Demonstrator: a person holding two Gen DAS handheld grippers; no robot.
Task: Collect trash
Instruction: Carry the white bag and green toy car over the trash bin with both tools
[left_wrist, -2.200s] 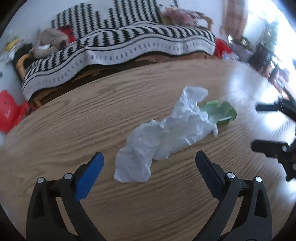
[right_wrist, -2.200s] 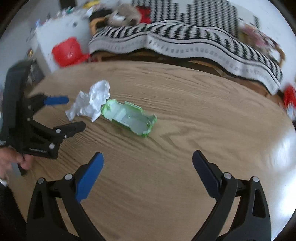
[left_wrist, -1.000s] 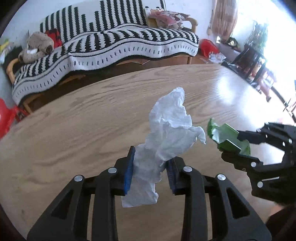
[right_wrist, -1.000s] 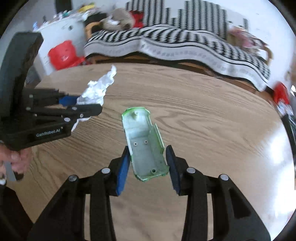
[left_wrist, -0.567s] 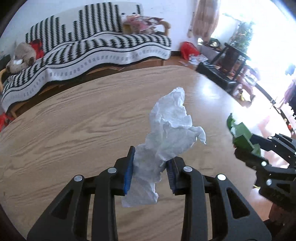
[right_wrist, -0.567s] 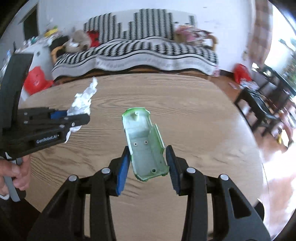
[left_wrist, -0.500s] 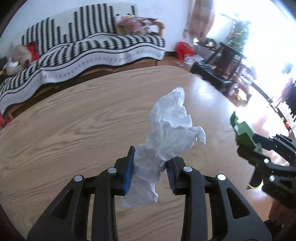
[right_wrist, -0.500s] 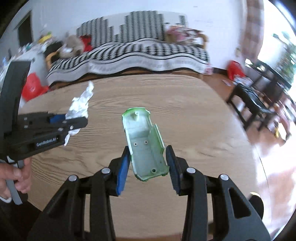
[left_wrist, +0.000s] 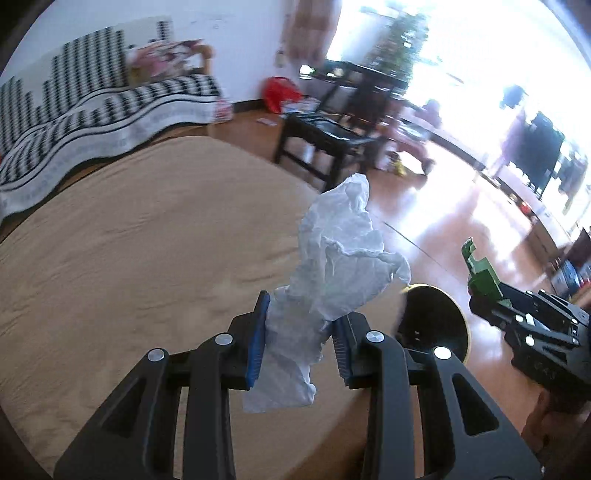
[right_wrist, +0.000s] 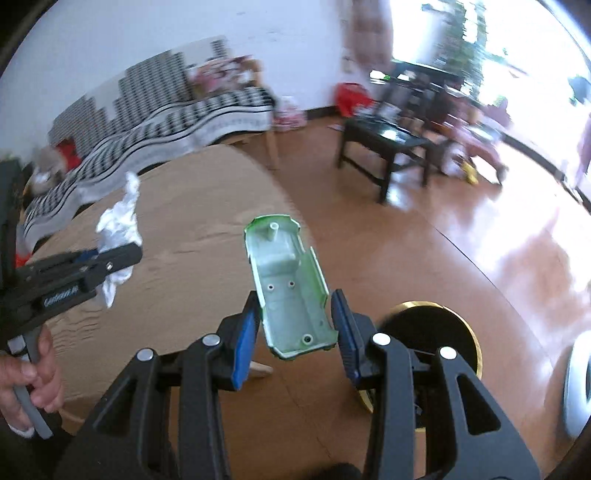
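A crumpled white tissue (left_wrist: 332, 273) sticks up from my left gripper (left_wrist: 301, 338), which is shut on it over the right edge of the wooden table (left_wrist: 129, 258). My right gripper (right_wrist: 295, 332) is shut on a pale green plastic shell (right_wrist: 288, 284), held past the table edge above the floor. In the right wrist view the left gripper (right_wrist: 107, 266) with the tissue (right_wrist: 120, 218) shows at the left, a hand (right_wrist: 29, 384) on its handle. In the left wrist view the right gripper (left_wrist: 532, 325) with the green shell (left_wrist: 480, 273) is at the far right.
A round black bin with a gold rim (left_wrist: 432, 325) stands on the floor just beyond the table edge, also seen below the right gripper as the bin (right_wrist: 428, 339). A dark low table (right_wrist: 384, 147) stands further off. A striped sofa (left_wrist: 92, 110) lies behind the table.
Both grippers have swung to the right with their loads, from over the table's middle to its right edge. The black bin and the shiny floor have come into view.
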